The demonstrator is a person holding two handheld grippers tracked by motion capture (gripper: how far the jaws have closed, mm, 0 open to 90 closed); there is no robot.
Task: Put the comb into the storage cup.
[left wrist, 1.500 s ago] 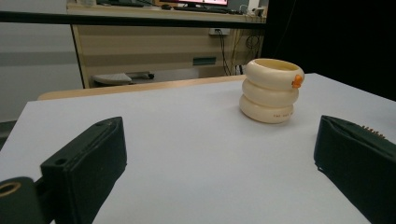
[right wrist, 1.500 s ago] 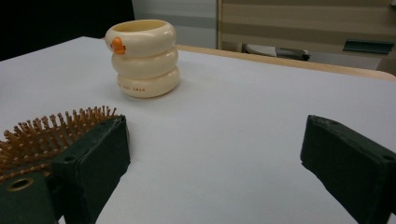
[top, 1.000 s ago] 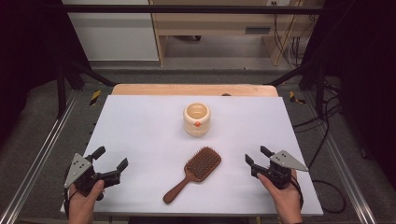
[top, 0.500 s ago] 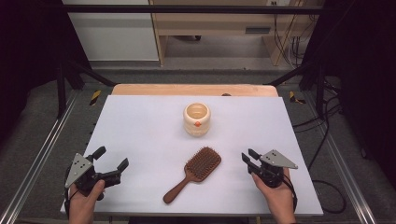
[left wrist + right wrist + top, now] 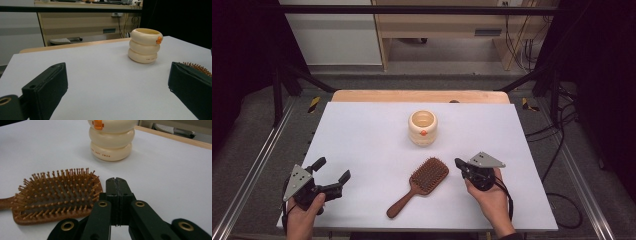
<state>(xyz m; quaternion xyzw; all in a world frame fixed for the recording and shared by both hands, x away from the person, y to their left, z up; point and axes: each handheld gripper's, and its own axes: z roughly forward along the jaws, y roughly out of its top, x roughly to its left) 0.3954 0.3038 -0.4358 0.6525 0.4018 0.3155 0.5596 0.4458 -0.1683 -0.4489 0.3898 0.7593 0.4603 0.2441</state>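
A wooden hairbrush (image 5: pixel 421 185) lies flat on the white tabletop (image 5: pixel 362 135), bristles up, a little right of the middle and nearer the front edge than the back. Its broad, rounded-square head points toward the back right corner; its slim dark-brown handle runs toward the front left. The bristles are thin wooden pins with rounded tips, set in rows on a dark pad inside a reddish-brown rim. In the right gripper view the hairbrush (image 5: pixel 55 195) shows close up, with nothing resting on it.
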